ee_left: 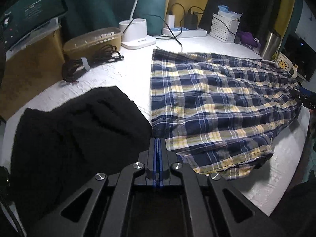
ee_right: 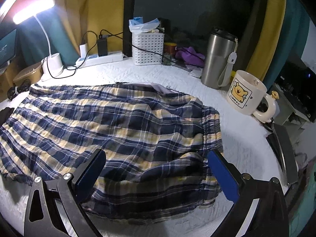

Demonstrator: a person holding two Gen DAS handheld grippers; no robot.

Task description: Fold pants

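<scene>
Plaid pants (ee_right: 110,126) lie spread on the white counter (ee_right: 138,75), left gripper (ee_left: 157,144) fingers pressed together at their hem, right gripper (ee_right: 156,169) fingers apart above the waistband.

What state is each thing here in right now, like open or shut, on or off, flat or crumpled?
Plaid pants: spread on the table, wrinkled, apparently already doubled over.
Left gripper: shut, at the pants' near edge; a grip can't be confirmed.
Right gripper: open, over the waistband end.
Desk lamp: on.
Steel tumbler: upright, lid on.
Bear mug: upright.
Black garment: lying in a heap.
</scene>
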